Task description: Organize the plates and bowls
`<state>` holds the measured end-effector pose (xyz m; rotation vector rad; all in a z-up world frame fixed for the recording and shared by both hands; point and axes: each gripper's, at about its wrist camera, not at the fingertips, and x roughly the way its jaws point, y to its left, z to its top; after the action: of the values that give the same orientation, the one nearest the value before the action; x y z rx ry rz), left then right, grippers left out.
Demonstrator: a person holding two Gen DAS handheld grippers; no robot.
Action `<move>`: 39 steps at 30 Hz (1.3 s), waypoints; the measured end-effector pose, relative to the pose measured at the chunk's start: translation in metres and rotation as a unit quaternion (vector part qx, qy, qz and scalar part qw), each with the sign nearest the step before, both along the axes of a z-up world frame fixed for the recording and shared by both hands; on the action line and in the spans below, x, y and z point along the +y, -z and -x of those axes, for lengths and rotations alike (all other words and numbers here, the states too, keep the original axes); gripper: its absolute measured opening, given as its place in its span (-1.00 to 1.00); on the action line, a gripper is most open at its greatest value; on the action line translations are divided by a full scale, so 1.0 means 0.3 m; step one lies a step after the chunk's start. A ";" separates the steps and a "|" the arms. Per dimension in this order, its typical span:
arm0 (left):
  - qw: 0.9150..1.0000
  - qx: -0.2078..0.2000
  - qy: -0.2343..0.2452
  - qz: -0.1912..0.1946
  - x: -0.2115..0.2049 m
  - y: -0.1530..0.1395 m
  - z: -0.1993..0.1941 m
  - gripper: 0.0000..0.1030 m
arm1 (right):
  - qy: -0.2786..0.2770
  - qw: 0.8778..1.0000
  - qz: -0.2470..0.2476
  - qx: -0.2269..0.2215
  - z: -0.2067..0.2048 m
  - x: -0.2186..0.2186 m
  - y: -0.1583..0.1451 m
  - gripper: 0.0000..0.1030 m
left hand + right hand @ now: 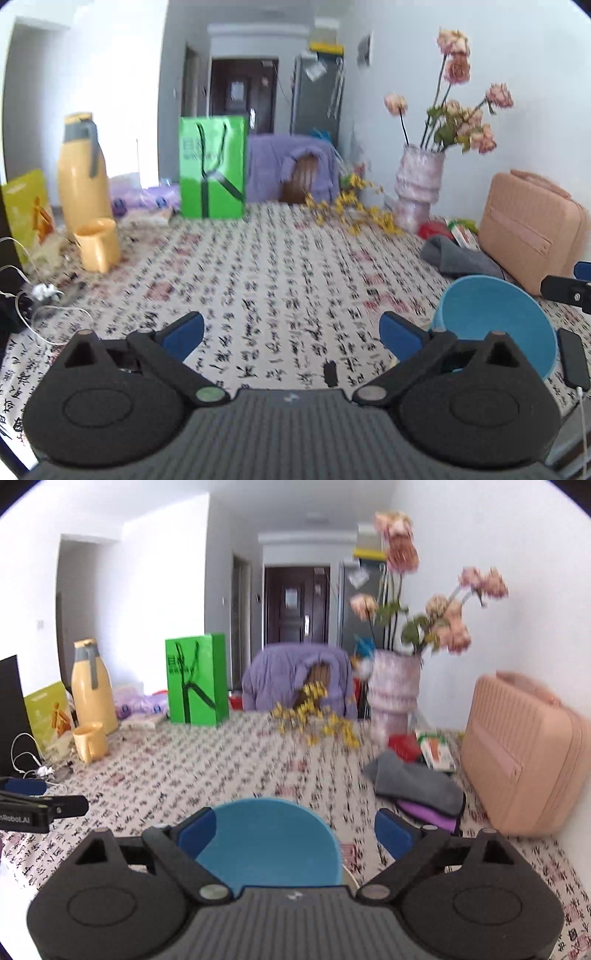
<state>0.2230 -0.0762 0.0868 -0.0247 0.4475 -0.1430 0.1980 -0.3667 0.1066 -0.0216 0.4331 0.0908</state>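
A blue bowl [269, 845] sits on the patterned tablecloth just ahead of my right gripper [293, 829], between and below its wide-open fingers, nearer the left pad [195, 830]. A pale rim shows under the bowl's right edge. The same bowl [495, 317] shows at the right of the left wrist view. My left gripper [291, 332] is open and empty above bare tablecloth, to the left of the bowl. Part of the right gripper [569, 288] shows at the far right edge there.
A yellow flask [83, 173] and yellow cup [98, 243] stand at the back left, with a green bag [212, 168] behind. A vase of flowers [417, 184], a pink case [532, 229], a grey cloth [458, 254] and yellow sprigs [314, 716] lie at the right. Cables [37, 302] lie at the left.
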 end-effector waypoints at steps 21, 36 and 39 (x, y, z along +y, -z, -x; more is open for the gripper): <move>0.995 -0.096 -0.024 0.004 0.054 0.130 0.261 1.00 | 0.010 0.992 -0.003 -0.126 0.262 0.190 0.165 0.82; 0.990 -0.129 -0.053 -0.025 0.097 0.241 0.548 1.00 | 0.037 0.991 0.007 -0.127 0.500 0.269 0.273 0.82; 0.988 -0.136 -0.071 -0.038 0.109 0.268 0.603 1.00 | 0.037 0.993 0.000 -0.110 0.553 0.290 0.306 0.89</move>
<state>0.0420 -0.0435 0.0065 0.0368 0.1781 0.0111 0.0320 -0.2798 0.0148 -0.0148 0.2137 0.0150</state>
